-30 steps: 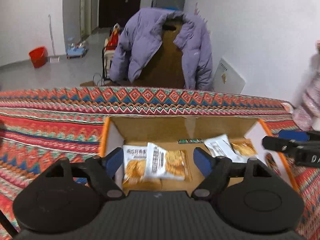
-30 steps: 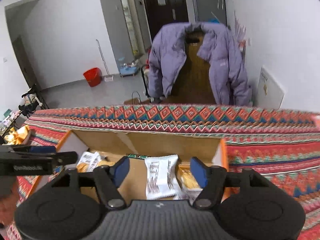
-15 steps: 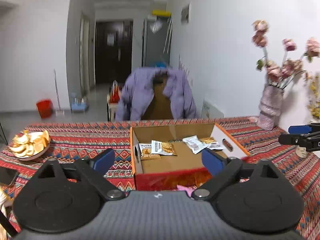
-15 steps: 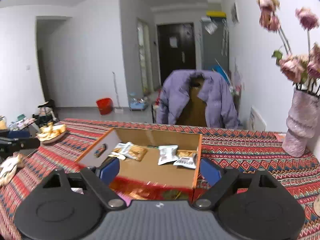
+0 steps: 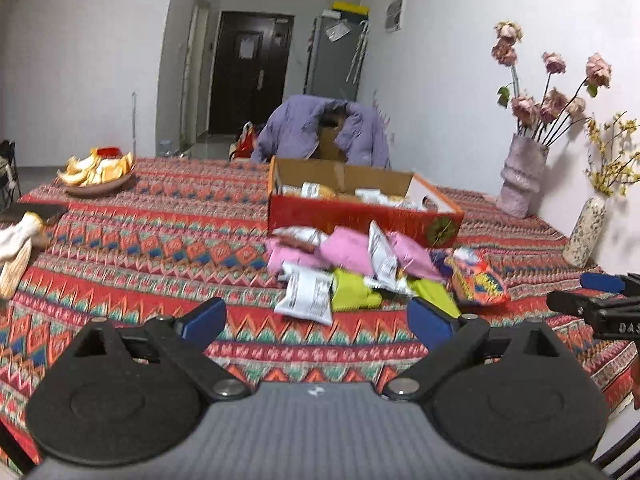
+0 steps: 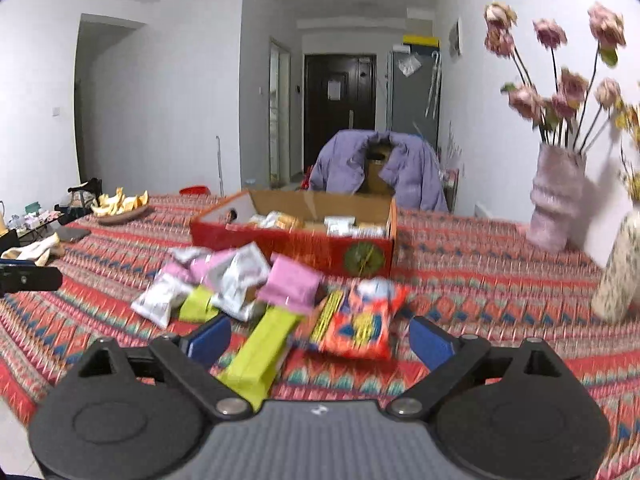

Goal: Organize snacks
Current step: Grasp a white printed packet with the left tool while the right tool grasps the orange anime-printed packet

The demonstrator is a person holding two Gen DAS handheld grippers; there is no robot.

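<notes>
A red cardboard box (image 5: pixel 360 214) (image 6: pixel 296 246) stands open on the patterned tablecloth with several snack packets inside. In front of it lies a loose pile of snacks: pink packets (image 5: pixel 348 250) (image 6: pixel 290 284), white packets (image 5: pixel 306 294) (image 6: pixel 162 302), lime-green bars (image 5: pixel 354 290) (image 6: pixel 262 346) and an orange-red bag (image 5: pixel 478 280) (image 6: pixel 360 326). My left gripper (image 5: pixel 318 320) is open and empty, just short of the pile. My right gripper (image 6: pixel 318 338) is open and empty, close over the green bar and orange-red bag.
A plate of orange peel (image 5: pixel 98 172) (image 6: pixel 122 206) sits far left. A pink vase of dried roses (image 5: pixel 522 176) (image 6: pixel 554 200) and a speckled vase (image 5: pixel 584 230) (image 6: pixel 618 270) stand at the right. A chair with a purple jacket (image 5: pixel 324 130) is behind the table.
Both grippers have pulled back from over the box to the near side of the table. The snack pile in front of the box has come into view.
</notes>
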